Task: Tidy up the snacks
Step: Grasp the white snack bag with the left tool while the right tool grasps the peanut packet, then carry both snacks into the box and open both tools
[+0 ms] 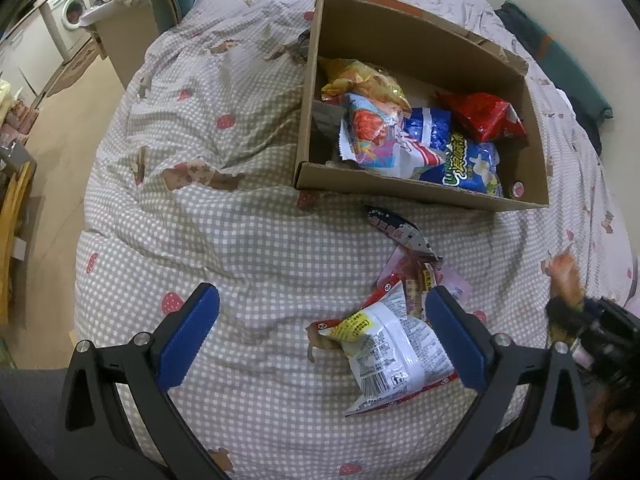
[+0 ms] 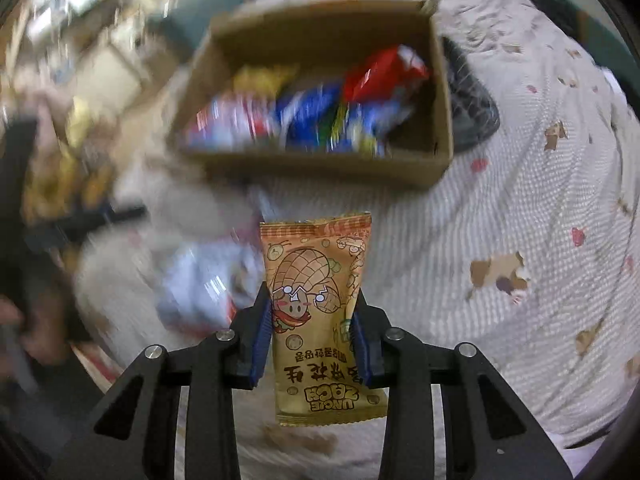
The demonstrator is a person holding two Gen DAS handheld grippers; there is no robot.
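Tongs on the right (image 2: 312,320) clamp an orange peanut packet (image 2: 320,288) between blue pads, the packet upright and clear of the bed. Left tongs (image 1: 320,332) hang wide open over the checked quilt (image 1: 208,240), gripping nothing; a white snack bag (image 1: 392,356) lies between the fingers. At one o'clock, a cardboard box (image 1: 420,194) holds blue, red and yellow packets.

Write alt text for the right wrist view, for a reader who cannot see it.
The right gripper is shut on an orange peanut snack packet, held above a checked bedspread. Beyond it, blurred by motion, an open cardboard box holds red, blue and yellow snack bags.
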